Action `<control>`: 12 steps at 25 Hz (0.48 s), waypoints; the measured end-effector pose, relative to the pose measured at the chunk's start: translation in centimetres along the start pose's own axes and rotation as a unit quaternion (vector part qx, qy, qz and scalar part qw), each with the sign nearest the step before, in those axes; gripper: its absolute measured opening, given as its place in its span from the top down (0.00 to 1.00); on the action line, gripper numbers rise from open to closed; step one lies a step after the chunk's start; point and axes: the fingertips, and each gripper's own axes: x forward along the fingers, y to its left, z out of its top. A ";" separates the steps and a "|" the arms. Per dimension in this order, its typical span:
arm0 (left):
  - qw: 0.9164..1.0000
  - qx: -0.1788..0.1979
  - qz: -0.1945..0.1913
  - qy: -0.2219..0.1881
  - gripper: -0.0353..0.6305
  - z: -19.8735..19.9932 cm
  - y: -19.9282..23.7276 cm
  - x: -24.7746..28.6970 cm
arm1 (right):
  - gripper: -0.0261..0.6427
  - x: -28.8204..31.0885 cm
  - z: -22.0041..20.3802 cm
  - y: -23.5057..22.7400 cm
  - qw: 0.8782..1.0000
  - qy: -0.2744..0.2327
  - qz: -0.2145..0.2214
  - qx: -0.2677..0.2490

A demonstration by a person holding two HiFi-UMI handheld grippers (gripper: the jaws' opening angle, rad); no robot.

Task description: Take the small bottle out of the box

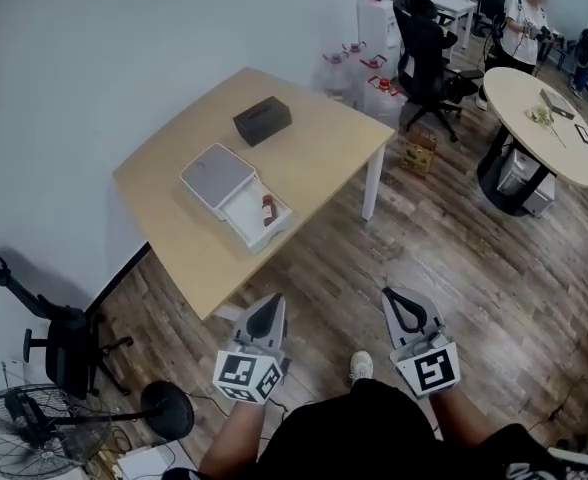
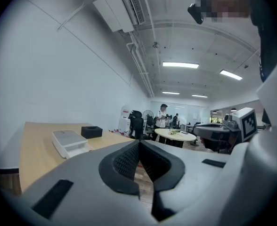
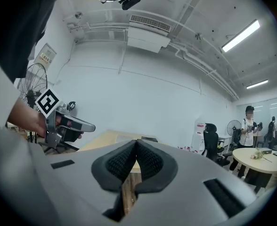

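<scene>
Task not started. Person stands off the wooden table, both grippers held low over the floor, well apart from it. Left gripper: jaws clenched together, nothing between them, confirmed in the left gripper view. Right gripper: jaws also closed pad to pad, empty, per the right gripper view. White box sits about mid tabletop, and its tray is already slid out toward the tabletop edge nearest the person. Small bottle lies inside that open tray, dark with a reddish look, untouched. Black box sits farther back toward the far corner, apart from the white box. Judged remaining: step up to the table, open one gripper, close on the bottle, lift it clear of the tray, set it down outside. So everything but the opened tray is left.
</scene>
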 end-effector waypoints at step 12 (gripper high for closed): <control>0.999 -0.039 0.031 0.000 0.92 1.0 -1.9 8.8 | 0.94 4.5 -2.4 -9.6 0.999 0.019 0.035 0.019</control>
